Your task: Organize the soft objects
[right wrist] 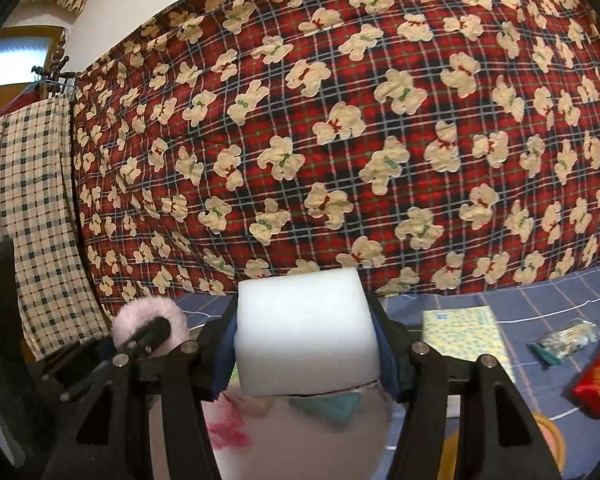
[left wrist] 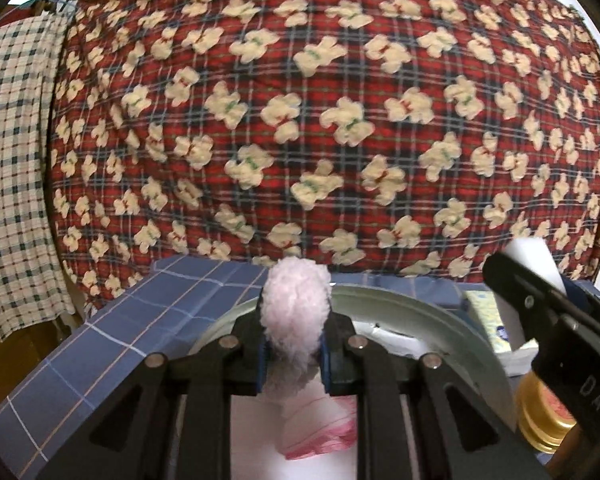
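My left gripper (left wrist: 294, 360) is shut on a fluffy pink pom-pom (left wrist: 294, 320) and holds it above a pale green round basin (left wrist: 440, 312). A pink and white cloth (left wrist: 320, 428) lies in the basin below. My right gripper (right wrist: 306, 344) is shut on a white sponge block (right wrist: 306, 328), held above the same basin. The right gripper (left wrist: 540, 300) also shows at the right of the left wrist view, with the sponge (left wrist: 528, 256) behind its finger. The left gripper with the pom-pom (right wrist: 148, 320) shows at the left of the right wrist view.
A blue checked cloth (left wrist: 112, 336) covers the table. A red plaid bear-print blanket (left wrist: 320, 120) hangs behind. A yellow tissue pack (right wrist: 464, 328), a small clear bag (right wrist: 564, 338) and a red packet (right wrist: 598, 388) lie at the right. A gold-lidded jar (left wrist: 540, 416) stands near the basin.
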The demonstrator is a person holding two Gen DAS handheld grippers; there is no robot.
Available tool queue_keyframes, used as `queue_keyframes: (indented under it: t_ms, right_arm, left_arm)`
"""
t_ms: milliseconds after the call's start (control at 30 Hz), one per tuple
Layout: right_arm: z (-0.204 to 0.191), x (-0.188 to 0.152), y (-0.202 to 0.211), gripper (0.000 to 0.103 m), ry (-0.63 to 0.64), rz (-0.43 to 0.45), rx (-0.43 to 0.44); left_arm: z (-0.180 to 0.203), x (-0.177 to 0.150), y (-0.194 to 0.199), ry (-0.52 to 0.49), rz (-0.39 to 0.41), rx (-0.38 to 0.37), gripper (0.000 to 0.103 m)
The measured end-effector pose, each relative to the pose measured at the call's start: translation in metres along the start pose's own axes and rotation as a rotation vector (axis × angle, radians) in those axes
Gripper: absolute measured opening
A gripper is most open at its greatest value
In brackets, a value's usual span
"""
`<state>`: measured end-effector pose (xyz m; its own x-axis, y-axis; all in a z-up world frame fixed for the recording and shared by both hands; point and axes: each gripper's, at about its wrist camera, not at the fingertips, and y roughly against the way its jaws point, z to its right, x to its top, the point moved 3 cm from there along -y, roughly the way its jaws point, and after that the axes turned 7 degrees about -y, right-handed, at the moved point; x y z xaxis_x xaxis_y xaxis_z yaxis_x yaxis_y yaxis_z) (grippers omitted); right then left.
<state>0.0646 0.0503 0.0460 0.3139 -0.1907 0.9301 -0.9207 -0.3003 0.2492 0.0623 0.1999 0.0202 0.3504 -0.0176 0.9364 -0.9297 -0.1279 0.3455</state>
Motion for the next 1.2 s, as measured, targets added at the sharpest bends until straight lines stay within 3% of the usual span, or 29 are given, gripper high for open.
queue_keyframes:
  t_ms: [233, 767, 1200]
  right_arm:
    - [-0.007, -0.013, -0.014, 0.061, 0.052, -0.028, 0.006]
    - [-0.004, -0.029, -0.019, 0.061, 0.097, -0.071, -0.029]
    - [-0.011, -0.046, -0.035, 0.061, 0.142, -0.168, -0.021]
  left_arm:
    - [-0.012, -0.009, -0.006, -0.01, -0.046, 0.077, 0.018]
    - [-0.014, -0.025, -0.012, -0.028, -0.098, 0.118, 0.018]
    - [-0.017, -0.03, -0.017, -0.046, -0.124, 0.159, 0.018]
